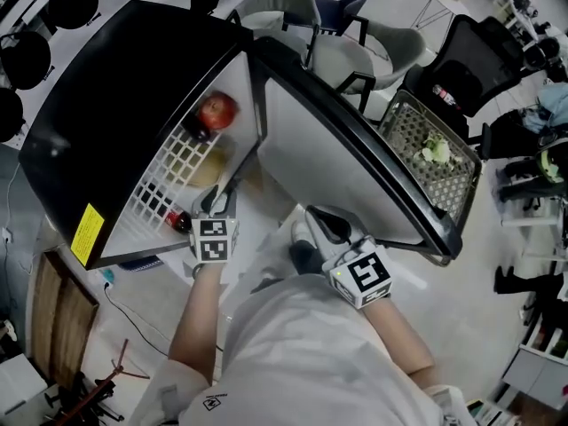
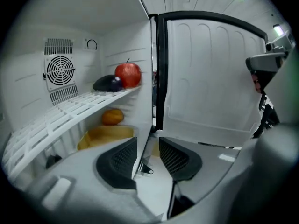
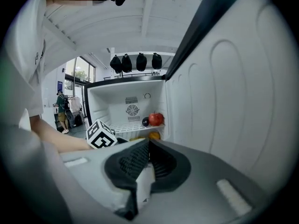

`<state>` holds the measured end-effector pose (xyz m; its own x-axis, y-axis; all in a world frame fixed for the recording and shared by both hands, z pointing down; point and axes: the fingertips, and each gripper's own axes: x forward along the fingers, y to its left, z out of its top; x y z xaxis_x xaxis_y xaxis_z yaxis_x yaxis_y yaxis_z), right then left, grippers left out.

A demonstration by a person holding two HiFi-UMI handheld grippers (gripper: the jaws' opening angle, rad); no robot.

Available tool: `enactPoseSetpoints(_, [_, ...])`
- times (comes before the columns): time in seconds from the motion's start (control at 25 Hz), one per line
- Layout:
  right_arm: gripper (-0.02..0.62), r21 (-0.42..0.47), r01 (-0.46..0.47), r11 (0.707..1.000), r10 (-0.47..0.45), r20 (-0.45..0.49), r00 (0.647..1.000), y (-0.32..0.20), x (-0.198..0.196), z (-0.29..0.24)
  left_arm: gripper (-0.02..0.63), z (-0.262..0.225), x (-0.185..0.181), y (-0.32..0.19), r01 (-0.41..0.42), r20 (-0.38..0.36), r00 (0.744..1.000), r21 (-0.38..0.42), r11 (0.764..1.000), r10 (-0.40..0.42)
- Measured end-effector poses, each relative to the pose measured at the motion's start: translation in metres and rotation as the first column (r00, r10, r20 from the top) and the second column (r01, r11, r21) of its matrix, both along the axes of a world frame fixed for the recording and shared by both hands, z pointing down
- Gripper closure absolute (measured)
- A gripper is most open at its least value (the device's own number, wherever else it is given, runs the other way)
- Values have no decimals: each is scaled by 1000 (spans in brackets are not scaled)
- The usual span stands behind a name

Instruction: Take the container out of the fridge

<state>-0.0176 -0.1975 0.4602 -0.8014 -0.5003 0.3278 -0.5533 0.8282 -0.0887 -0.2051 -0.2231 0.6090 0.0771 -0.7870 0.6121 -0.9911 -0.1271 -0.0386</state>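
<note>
1. The black fridge (image 1: 106,96) with a white inside stands with its door (image 1: 346,158) swung wide open.
2. The shallow yellow container (image 2: 105,136) sits on the fridge's floor, under the white grid shelf (image 2: 70,113) and toward the hinge side. Neither tool touches it.
3. A round orange fruit (image 2: 112,117) lies just behind the container, deeper in the fridge.
4. On the shelf, against the fridge's hinge-side wall, a red apple (image 2: 127,74) stands just beside a dark purple rounded thing (image 2: 107,83).
5. A round fan grille (image 2: 60,70) is set in the fridge's back wall.
6. The left tool (image 2: 148,143) hovers at the fridge's mouth, in front of the lower compartment. Its jaws are wide apart, with only the front edge of the fridge's side wall showing in the gap, and the pads press on nothing.
7. The right tool (image 3: 148,146) is held outside the fridge, beside the inner face of the door. Its jaws are closed tip to tip, with nothing between them.
</note>
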Motion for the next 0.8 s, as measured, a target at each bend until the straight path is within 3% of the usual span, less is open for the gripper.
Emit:
enactPoseSetpoints(0.28, [592, -18, 2, 1000, -2, -10, 1000, -13, 0, 8, 428, 32, -20, -26, 17, 84, 996, -69, 997, -11])
enactPoseSetpoints(0.6, [592, -53, -18, 998, 18, -7, 1000, -22, 8, 13, 429, 64, -35, -41, 10, 190, 981, -171, 985, 23])
enactPoseSetpoints(0.8, [592, -59, -29, 998, 28, -10, 1000, -25, 12, 16, 433, 80, -41, -43, 16, 219, 975, -228, 973, 35])
